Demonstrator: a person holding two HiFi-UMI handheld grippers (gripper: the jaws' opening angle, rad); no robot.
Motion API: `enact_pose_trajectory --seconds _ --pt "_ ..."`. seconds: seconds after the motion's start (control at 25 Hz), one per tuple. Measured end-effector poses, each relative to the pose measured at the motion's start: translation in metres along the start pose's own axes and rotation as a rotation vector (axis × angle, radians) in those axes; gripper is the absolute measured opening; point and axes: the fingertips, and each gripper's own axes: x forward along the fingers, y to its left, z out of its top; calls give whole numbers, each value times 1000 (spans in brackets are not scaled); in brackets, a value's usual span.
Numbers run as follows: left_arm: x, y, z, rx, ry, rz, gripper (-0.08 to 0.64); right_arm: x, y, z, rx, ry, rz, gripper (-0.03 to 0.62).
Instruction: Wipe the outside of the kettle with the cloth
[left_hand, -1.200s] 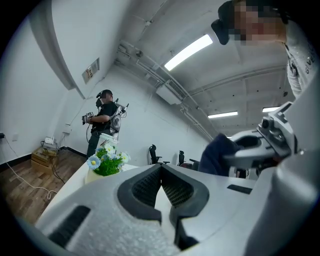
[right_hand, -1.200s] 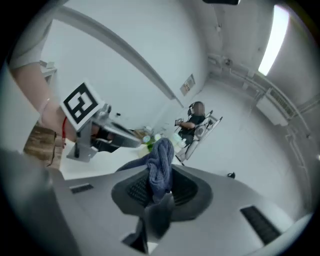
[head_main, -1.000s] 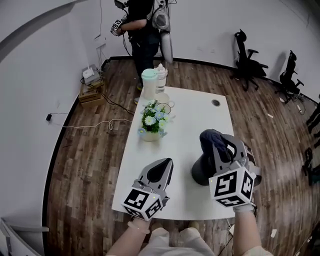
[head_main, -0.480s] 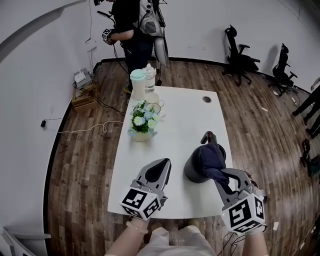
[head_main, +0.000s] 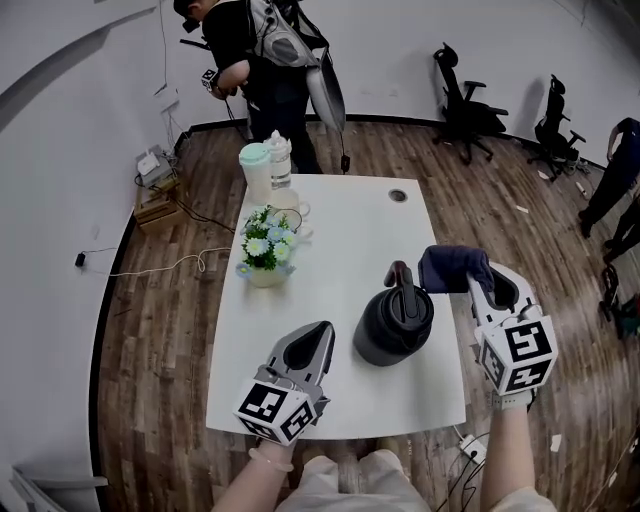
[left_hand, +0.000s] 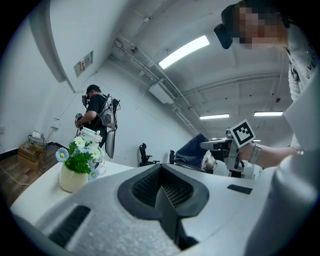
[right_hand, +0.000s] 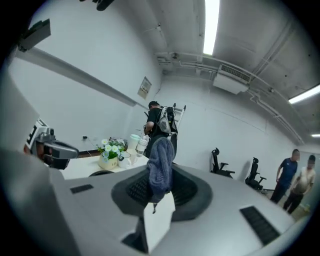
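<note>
A black kettle (head_main: 393, 322) stands on the white table (head_main: 350, 250), right of centre, its handle on top. My right gripper (head_main: 478, 277) hangs just right of the kettle, level with its top, shut on a dark blue cloth (head_main: 452, 268); the cloth (right_hand: 161, 165) bunches up between the jaws, a white tag below it. The cloth is off the kettle. My left gripper (head_main: 312, 345) sits low at the table's front left, shut and holding nothing; the kettle is to its right. From the left gripper (left_hand: 167, 197), the right gripper's marker cube (left_hand: 242, 133) and the cloth (left_hand: 192, 150) show ahead.
A vase of flowers (head_main: 262, 255) stands on the table's left side, with a pale green jug (head_main: 256, 171), a clear bottle (head_main: 279, 162) and a cup (head_main: 291, 213) behind it. A person with a backpack (head_main: 262, 60) stands beyond the far end. Office chairs (head_main: 463, 95) line the wall.
My right gripper has lifted the cloth off the kettle's top and carried it to the kettle's right side. The kettle's lid and handle now show. The left gripper has barely moved.
</note>
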Motion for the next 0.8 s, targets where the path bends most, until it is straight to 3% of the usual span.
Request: enact_pose_trajectory --seconds 0.16,0.28,0.44,0.64,0.72,0.8 --pt "0 4 -1 -12 -7 21 6 4 57 -47 3 152 233 55" --pt "-1 5 4 -12 -18 19 6 -30 90 -56 43 168 341 55" --pt "-3 7 16 -8 -39 -1 6 -61 113 -13 87 68 432 55" --pt "-4 15 16 -15 -49 26 6 -64 96 54 68 -131 440 55" --pt "-6 21 17 -7 -41 63 6 -57 93 61 59 -153 538 55" --pt "4 28 18 0 -49 117 6 -41 91 45 27 -91 702 55"
